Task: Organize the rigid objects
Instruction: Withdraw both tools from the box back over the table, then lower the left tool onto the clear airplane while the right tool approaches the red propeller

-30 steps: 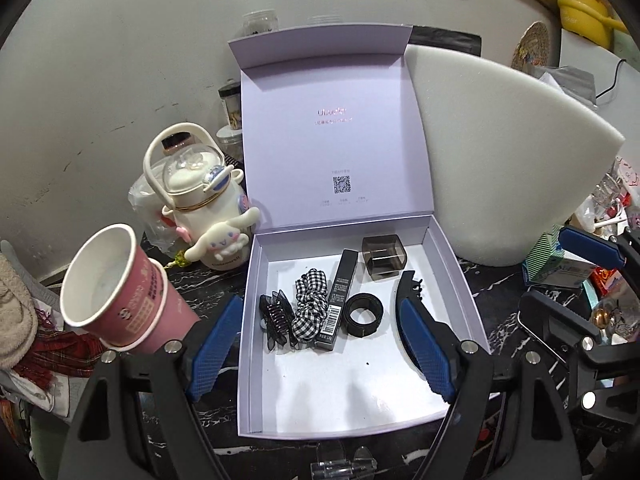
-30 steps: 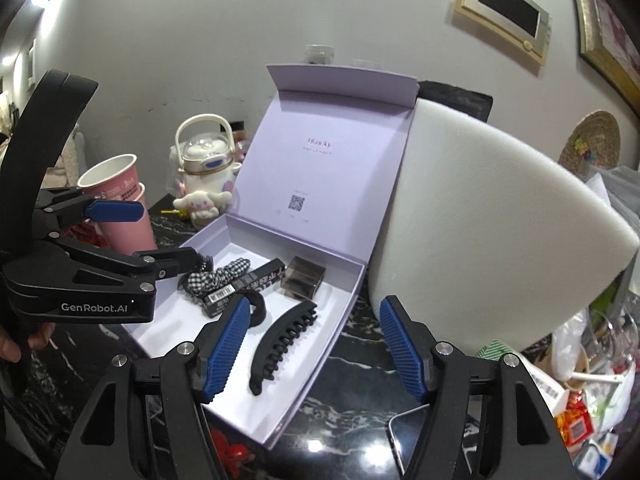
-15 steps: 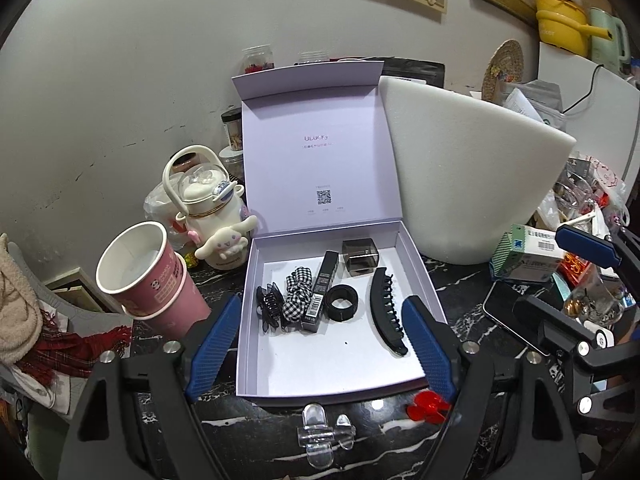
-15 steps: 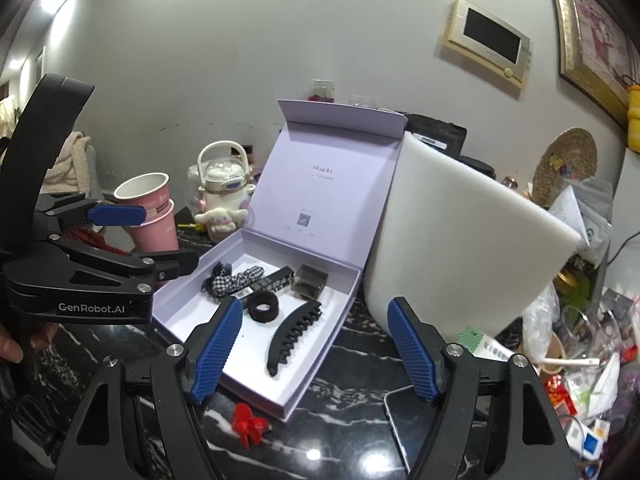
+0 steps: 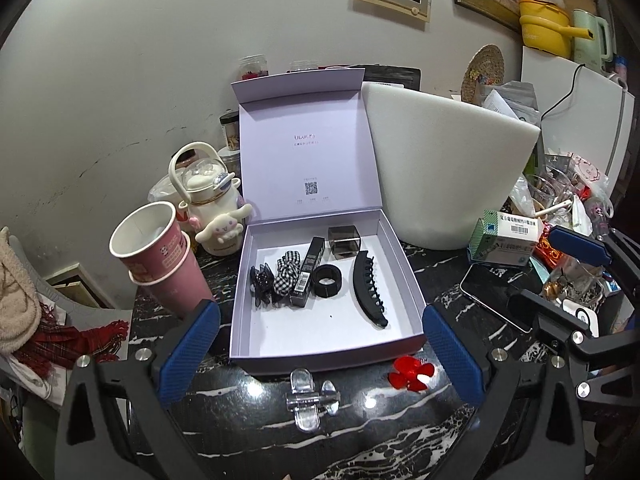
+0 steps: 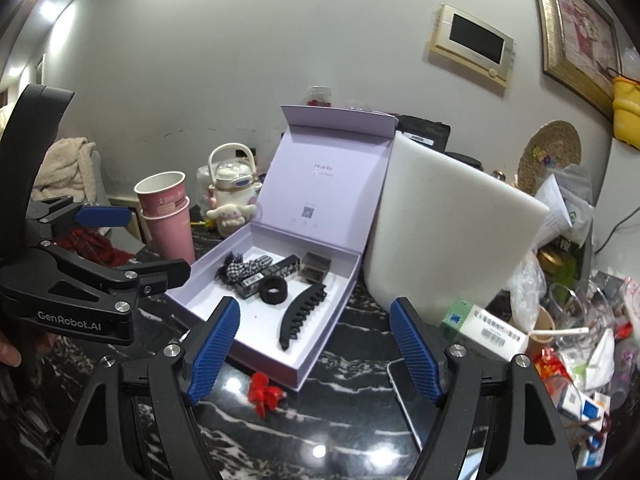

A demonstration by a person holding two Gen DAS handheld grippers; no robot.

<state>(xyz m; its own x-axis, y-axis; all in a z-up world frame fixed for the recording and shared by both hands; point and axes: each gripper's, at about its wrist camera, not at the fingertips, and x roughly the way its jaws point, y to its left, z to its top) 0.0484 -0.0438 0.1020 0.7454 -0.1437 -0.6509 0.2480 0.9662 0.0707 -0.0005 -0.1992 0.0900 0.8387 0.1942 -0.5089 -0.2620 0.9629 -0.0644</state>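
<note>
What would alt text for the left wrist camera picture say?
An open lilac box on a black marble table holds dark hair accessories. The open, empty left hand-held gripper frames it; a clear clip and a red clip lie in front.

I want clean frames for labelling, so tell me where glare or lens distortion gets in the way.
Left wrist view: ceiling lights glare off the black marble tabletop around the clear hair clip; fisheye bends the wall, corners dark. Right wrist view: glare spots on the tabletop, bright lamps upper left; box stays sharp.

Far left: stacked pink paper cups [image 5: 160, 256], white character flask [image 5: 212, 204]. Right: white foam block [image 5: 448, 168], medicine box [image 5: 506, 238], phone [image 5: 494, 296].
</note>
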